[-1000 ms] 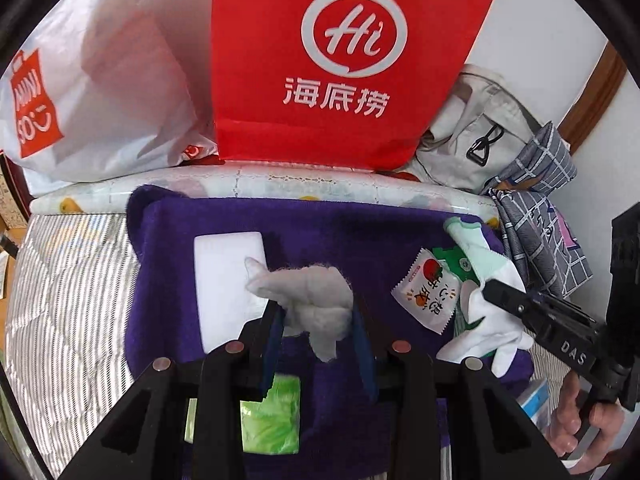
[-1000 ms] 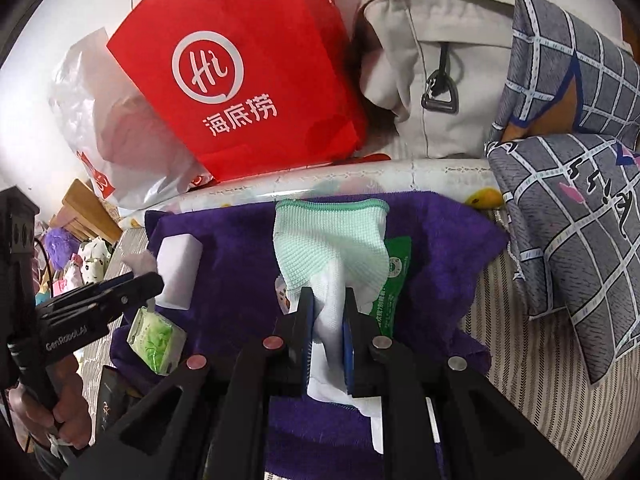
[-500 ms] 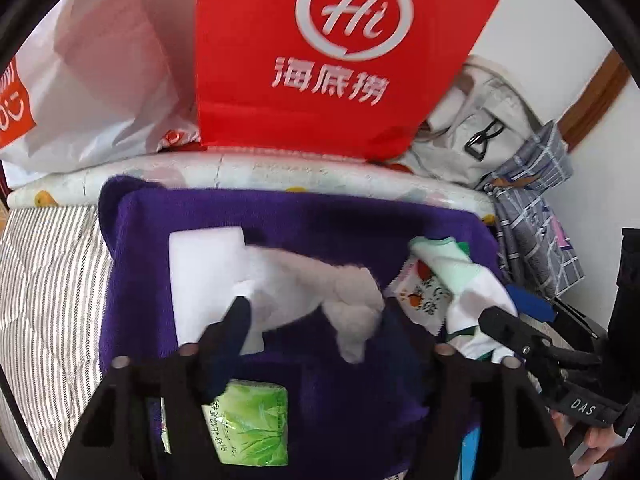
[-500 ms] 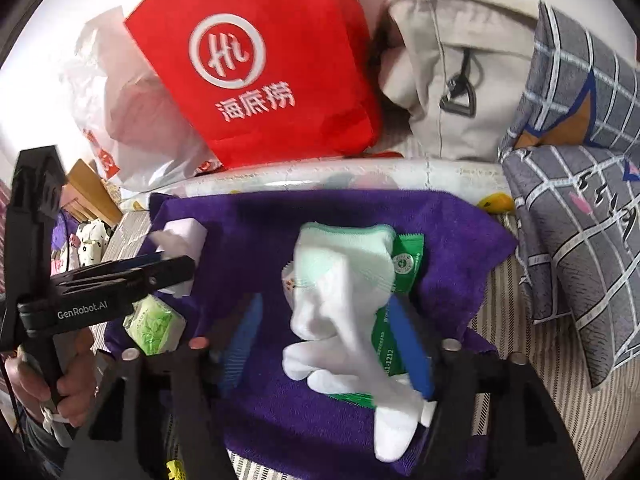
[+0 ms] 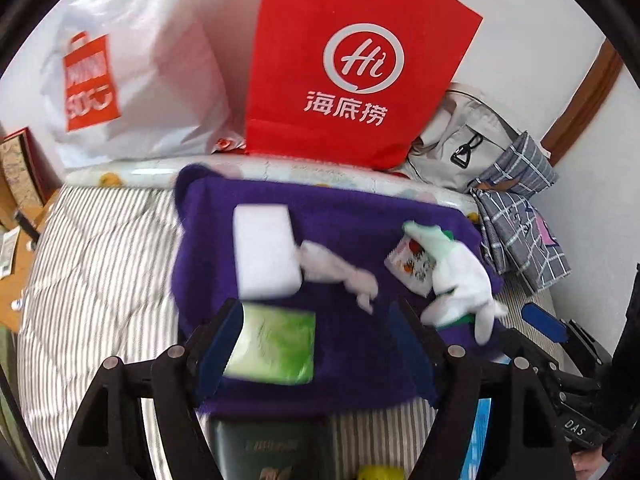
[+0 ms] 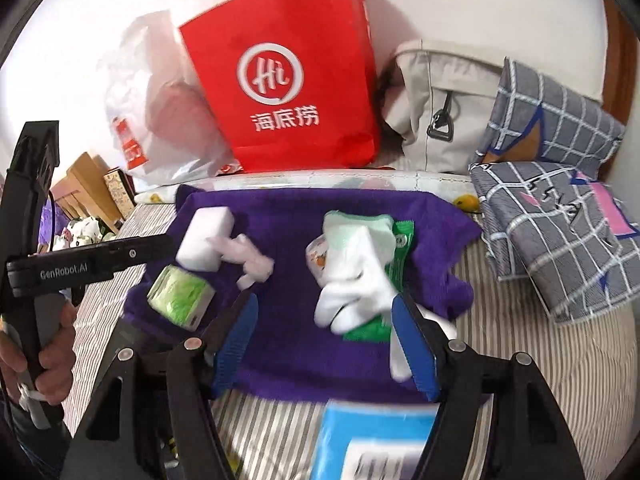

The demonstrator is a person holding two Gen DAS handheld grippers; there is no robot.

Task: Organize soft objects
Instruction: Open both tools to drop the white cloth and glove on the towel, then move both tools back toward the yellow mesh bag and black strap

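Purple towel (image 6: 288, 320): sock (image 6: 352, 276) and rag (image 5: 336, 272) now released onto it; left gripper (image 5: 320, 340) and right gripper (image 6: 324, 340) jaws spread, withdrawing—placement complete.

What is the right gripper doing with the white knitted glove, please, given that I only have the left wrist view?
Observer: The right gripper stands open. The white knitted glove with a mint-green cuff lies unclamped on the purple fleece towel.
Operator: Thank you. What is under the glove?
Observer: A green plastic sachet lies beneath it, showing along its right side and below it.
Operator: Is anything nearer the gripper?
Observer: A blue-and-white packet lies on the striped bedding, by the towel's near edge.
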